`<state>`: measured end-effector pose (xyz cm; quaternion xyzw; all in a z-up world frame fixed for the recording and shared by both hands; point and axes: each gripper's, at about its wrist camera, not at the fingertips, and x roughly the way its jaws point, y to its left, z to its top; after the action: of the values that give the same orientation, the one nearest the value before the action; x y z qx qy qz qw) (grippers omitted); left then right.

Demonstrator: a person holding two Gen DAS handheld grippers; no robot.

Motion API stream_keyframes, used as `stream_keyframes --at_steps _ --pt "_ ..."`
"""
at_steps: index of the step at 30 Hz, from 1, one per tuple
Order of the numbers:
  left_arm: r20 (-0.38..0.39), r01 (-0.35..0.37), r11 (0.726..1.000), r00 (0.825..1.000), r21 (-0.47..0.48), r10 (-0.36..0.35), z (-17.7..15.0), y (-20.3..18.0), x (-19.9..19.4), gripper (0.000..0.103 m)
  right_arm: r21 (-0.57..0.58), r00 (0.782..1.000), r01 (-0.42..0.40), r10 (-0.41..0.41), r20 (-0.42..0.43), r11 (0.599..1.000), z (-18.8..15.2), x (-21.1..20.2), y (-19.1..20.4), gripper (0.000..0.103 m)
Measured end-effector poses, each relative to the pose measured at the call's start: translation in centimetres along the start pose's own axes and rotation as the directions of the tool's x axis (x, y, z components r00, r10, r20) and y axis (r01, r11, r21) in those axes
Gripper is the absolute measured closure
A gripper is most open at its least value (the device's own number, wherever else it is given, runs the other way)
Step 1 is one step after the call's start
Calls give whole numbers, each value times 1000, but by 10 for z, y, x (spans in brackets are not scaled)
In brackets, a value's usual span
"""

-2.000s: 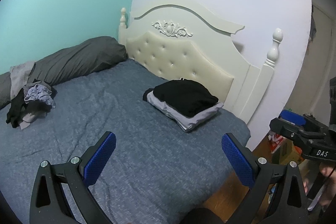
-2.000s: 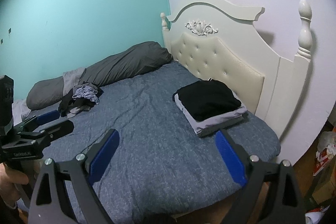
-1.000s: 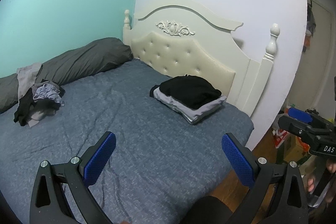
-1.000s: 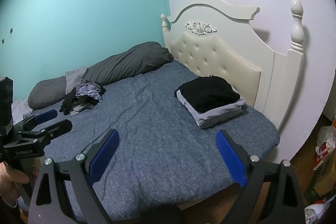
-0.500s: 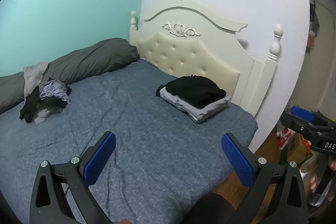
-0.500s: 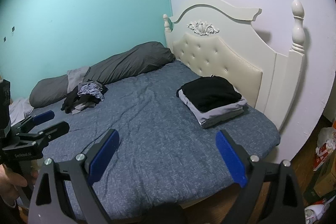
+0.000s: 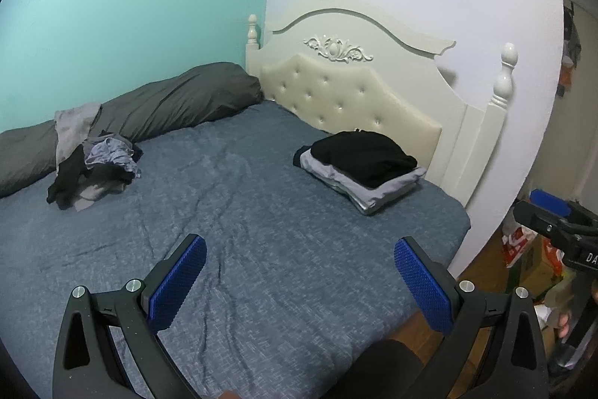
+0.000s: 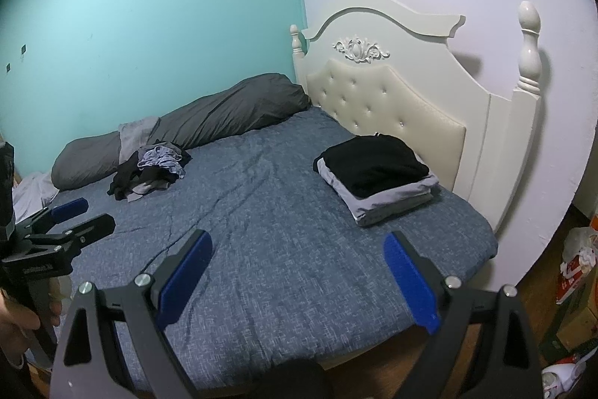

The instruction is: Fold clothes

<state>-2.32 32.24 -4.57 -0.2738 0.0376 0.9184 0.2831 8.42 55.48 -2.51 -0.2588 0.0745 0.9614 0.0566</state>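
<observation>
Your left hand-held gripper (image 7: 299, 281) is wide open and holds nothing. Your right hand-held gripper (image 8: 297, 277) is wide open too. Both hang above the bed (image 7: 261, 230). The messy clothes pile (image 7: 95, 167) lies far from the headboard (image 7: 355, 88), by the gray blanket (image 7: 168, 100). 1 folded stack (image 7: 360, 167) sits just beside the headboard.

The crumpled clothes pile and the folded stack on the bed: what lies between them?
Only bare, wrinkled blue bedspread lies between the crumpled pile and the folded stack; both wrist views show it.
</observation>
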Motion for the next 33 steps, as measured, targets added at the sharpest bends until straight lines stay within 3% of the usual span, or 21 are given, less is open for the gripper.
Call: stream_keyframes --at_steps 33 --pt "14 -63 998 998 24 63 -11 4 -1 0 -5 1000 14 -14 -12 1000 -12 8 6 9"
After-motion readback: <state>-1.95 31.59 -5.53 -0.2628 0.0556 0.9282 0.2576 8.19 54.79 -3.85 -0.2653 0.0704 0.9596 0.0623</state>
